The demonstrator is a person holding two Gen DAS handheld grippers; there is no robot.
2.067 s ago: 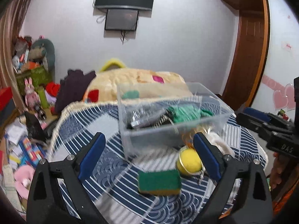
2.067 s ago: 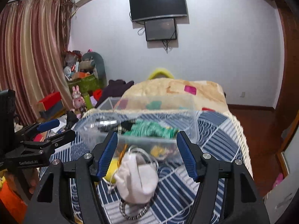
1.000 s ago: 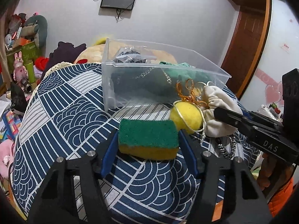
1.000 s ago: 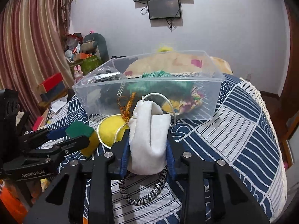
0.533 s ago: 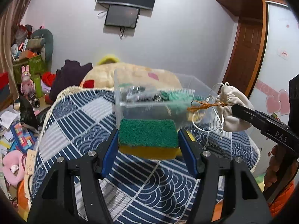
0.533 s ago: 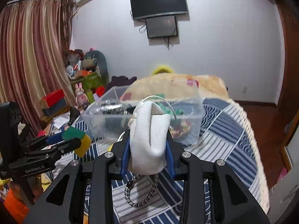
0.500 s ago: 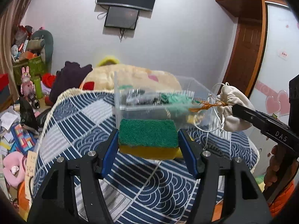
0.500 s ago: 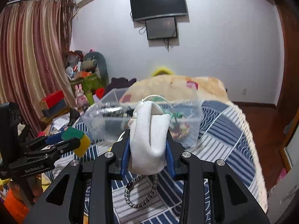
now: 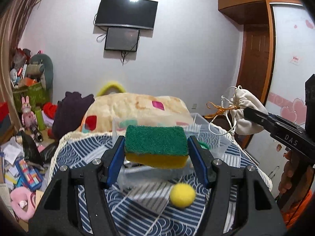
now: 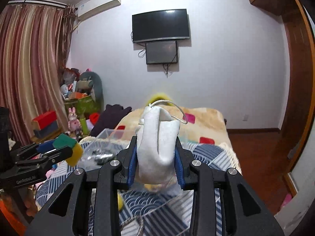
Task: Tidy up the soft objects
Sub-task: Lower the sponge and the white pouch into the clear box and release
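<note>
Bed (image 9: 137,212), covered in a blue-and-white patterned spread, is filling the lower part of both views; a cream blanket (image 9: 137,108) with pink and red patches is lying heaped at its far end. Clear plastic bin (image 9: 214,137) is sitting on the spread in the middle, mostly hidden behind what the grippers are carrying; its contents are too blurred to name. Left gripper (image 9: 156,151) is clamping a sponge (image 9: 155,143), green scouring side up and yellow foam beneath, blue pads pressing on both short ends, and is holding it in the air in front of the bin. Right gripper (image 10: 156,158) is pinching a white drawstring pouch (image 10: 157,145) between narrow-set pads, the pouch standing upright with its neck at the top and a white cord looping out; from the left view the pouch (image 9: 246,114) is hanging off to the right, above the bin's far corner, with an orange ribbon (image 9: 218,111) trailing from its neck. Yellow ball (image 9: 182,195) is resting on the spread just in front of the bin, below the sponge.
</note>
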